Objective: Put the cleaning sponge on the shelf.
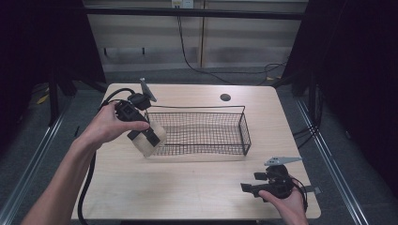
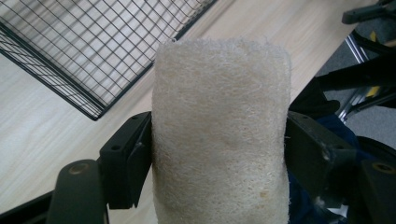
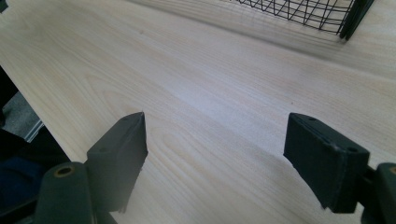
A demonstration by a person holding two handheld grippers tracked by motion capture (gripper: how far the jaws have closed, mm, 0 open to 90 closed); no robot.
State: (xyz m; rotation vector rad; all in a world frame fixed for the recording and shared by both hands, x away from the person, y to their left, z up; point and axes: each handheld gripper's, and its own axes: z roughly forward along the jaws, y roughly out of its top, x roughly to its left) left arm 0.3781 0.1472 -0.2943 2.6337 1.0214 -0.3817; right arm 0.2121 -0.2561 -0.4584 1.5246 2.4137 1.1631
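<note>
Here, in the high view, the left gripper [image 1: 149, 136] hangs over the left end of a black wire basket [image 1: 202, 133] on the pale wooden desk [image 1: 187, 187]. Its fingers are closed part way on a cream sponge [image 1: 151, 140], which sits above the desk, right against the basket's left wall. The right gripper [image 1: 248, 188] rests low at the desk's near right corner, well apart from the basket.

In the left gripper view, the sponge [image 2: 219, 135] stands upright between the two black fingers [image 2: 126, 163], which press on both of its sides. The basket [image 2: 93, 51] lies behind it at upper left, with the desk [image 2: 37, 140] below.

In the right gripper view, the fingers [image 3: 116, 154] stand wide apart with nothing between them, only bare desk [image 3: 210, 107]. A corner of the basket [image 3: 327, 14] shows at the top right.
</note>
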